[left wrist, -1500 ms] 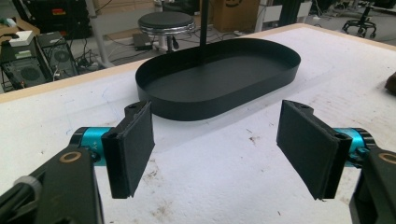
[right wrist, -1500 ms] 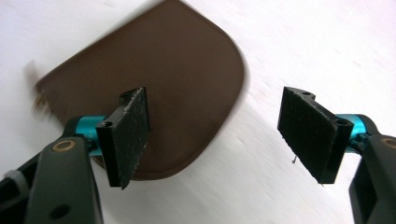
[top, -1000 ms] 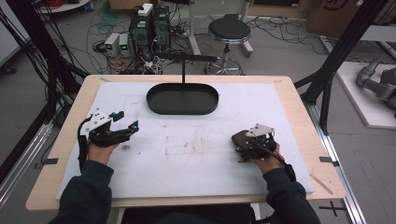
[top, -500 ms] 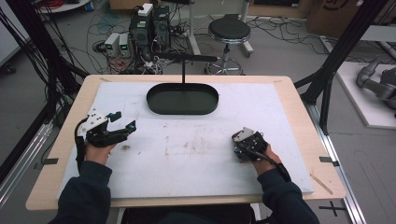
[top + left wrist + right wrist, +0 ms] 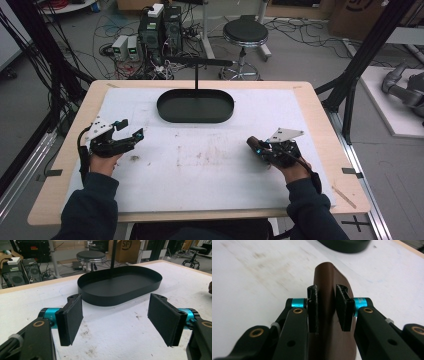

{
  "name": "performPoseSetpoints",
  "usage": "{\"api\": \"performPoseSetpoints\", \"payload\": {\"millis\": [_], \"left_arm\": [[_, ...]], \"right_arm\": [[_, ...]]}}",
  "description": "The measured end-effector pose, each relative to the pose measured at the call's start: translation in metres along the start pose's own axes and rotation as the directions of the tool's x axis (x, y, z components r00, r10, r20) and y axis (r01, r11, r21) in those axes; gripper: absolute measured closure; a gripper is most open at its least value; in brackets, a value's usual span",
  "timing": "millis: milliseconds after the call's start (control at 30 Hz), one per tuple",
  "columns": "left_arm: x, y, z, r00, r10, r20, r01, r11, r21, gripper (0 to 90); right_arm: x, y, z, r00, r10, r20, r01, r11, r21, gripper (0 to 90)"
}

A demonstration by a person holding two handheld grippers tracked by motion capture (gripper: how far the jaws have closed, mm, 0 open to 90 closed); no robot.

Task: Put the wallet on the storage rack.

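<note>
At 4 o'clock on the bench [image 5: 320, 107], seeing the right hand-held gripper [image 5: 263, 149] pinching a brown object [image 5: 329, 285] between its pads, jaws nearly together and seated on either side of it. Brown object pointing toward 10 o'clock from the hand, its tip just above the white mat [image 5: 210, 175]. Judging it smooth, rounded and rigid-looking, probably light; possibly slippery, since the pads are bearing on a curved surface. Holding across the mid-body, as now, looking sounder than near the rounded end. Material not identifiable.

At 8 o'clock, finding the left hand-held gripper [image 5: 116, 320] spread wide with nothing between its pads, aimed at the black oval tray [image 5: 120, 286].

Tray lying at 12 o'clock, low-walled, empty inside, with a thin black post [image 5: 195, 75] rising at its far rim; judging that post the one obstacle to any approach from above. Centre of the mat lying open between the two hands. Bench edges at 3 and 9 o'clock sitting near each hand, leaving little outward room.
</note>
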State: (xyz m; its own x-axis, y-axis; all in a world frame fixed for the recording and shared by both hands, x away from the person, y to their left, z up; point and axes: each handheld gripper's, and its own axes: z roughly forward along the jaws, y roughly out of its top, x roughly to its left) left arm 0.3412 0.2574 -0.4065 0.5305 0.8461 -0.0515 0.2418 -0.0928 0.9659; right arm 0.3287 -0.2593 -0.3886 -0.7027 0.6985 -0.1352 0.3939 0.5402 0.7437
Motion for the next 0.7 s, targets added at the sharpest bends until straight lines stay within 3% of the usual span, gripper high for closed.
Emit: {"api": "performPoseSetpoints", "payload": {"millis": [67, 233, 300, 333, 367, 400, 433, 567, 700], "left_arm": [[0.0, 0.0, 0.0, 1.0, -0.001, 0.0, 0.001, 1.0, -0.001, 28.2], [0.001, 0.0, -0.001, 1.0, -0.003, 0.001, 0.003, 1.0, -0.003, 28.3], [0.0, 0.0, -0.001, 1.0, -0.003, 0.002, 0.003, 1.0, -0.002, 28.2], [0.0, 0.0, 0.0, 1.0, -0.003, 0.002, 0.003, 1.0, -0.001, 28.2], [0.0, -0.001, 0.0, 1.0, -0.001, 0.002, 0.001, 1.0, 0.0, 28.2], [0.0, -0.001, 0.0, 1.0, -0.002, 0.003, 0.002, 1.0, 0.001, 28.2], [0.0, -0.001, 0.001, 1.0, 0.001, 0.003, -0.001, 1.0, 0.004, 28.3], [-0.001, -0.001, 0.001, 1.0, 0.004, 0.005, -0.005, 1.0, 0.004, 28.4], [0.0, -0.001, 0.001, 1.0, 0.001, 0.003, -0.001, 1.0, 0.008, 28.5]], "right_arm": [[-0.001, 0.003, -0.002, 0.9968, 0.042, -0.068, -0.044, 0.998, -0.036, 74.6], [-0.007, 0.001, -0.001, 0.9932, 0.09, -0.074, -0.094, 0.994, -0.05, 74.2], [-0.016, -0.002, -0.005, 0.9909, 0.134, -0.009, -0.134, 0.988, -0.073, 72.8], [-0.016, -0.002, -0.005, 0.9909, 0.134, -0.009, -0.134, 0.988, -0.073, 72.8], [-0.024, -0.005, -0.006, 0.9862, 0.16, 0.044, -0.156, 0.984, -0.086, 71.7], [-0.024, -0.005, -0.006, 0.9862, 0.16, 0.044, -0.156, 0.984, -0.086, 71.7], [-0.033, -0.008, -0.005, 0.9797, 0.19, 0.062, -0.184, 0.978, -0.098, 71.1], [-0.037, -0.01, -0.005, 0.974, 0.205, 0.095, -0.195, 0.975, -0.11, 70.5], [-0.035, -0.009, -0.005, 0.9774, 0.191, 0.09, -0.18, 0.976, -0.123, 68.7]]}}
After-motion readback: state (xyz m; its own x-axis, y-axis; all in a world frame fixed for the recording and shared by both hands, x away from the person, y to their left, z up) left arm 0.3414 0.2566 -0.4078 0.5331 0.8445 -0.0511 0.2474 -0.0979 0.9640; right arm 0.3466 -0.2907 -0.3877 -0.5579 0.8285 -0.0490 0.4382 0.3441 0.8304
